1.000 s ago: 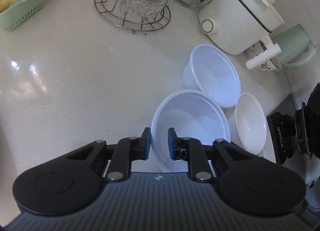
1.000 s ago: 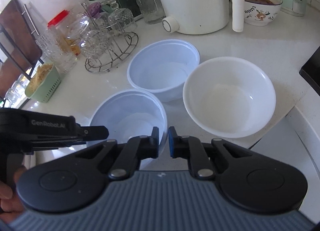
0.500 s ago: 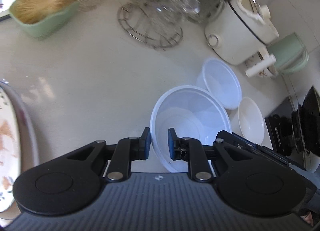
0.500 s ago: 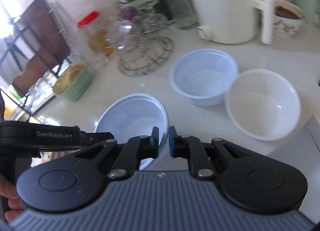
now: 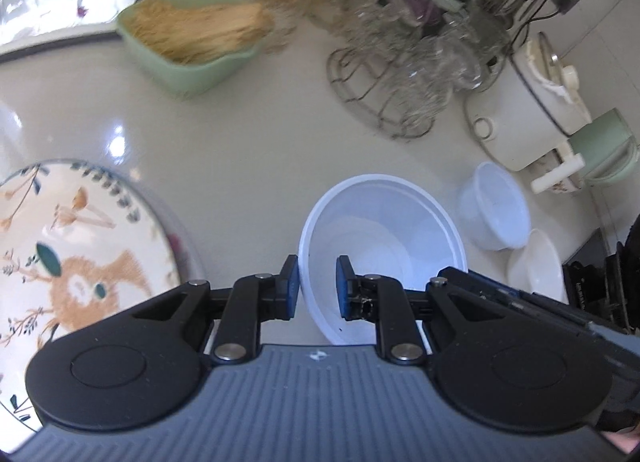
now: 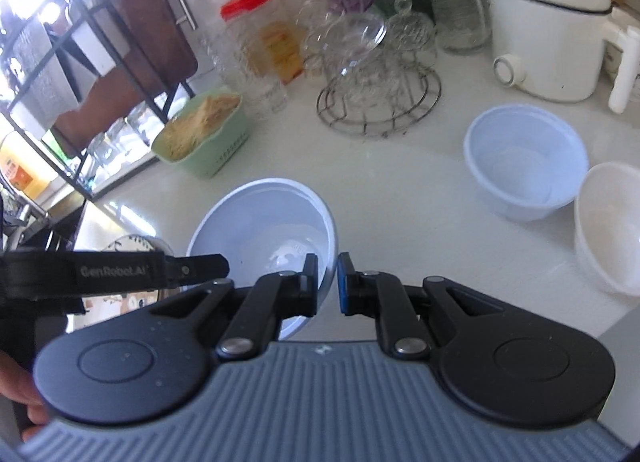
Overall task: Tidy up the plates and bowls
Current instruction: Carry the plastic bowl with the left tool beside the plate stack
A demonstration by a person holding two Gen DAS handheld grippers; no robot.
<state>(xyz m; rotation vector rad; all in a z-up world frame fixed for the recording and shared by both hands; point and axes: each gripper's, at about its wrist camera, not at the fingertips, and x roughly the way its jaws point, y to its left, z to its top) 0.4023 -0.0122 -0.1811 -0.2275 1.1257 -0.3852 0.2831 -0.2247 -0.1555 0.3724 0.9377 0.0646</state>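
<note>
The translucent bowl (image 5: 384, 250) hangs above the countertop (image 5: 248, 149), pinched at opposite rims by the left gripper (image 5: 317, 286) and right gripper (image 6: 328, 285); beside it lies a patterned plate (image 5: 80, 254), two other bowls (image 6: 524, 169) farther off.

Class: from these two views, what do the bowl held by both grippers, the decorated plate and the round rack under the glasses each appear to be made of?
Bowl: probably thin plastic, bluish-white, slightly see-through, satin finish.
Plate: likely glazed ceramic, with a printed pattern; melamine possible.
Rack: bare metal wire, thin grey bent rods.
</note>
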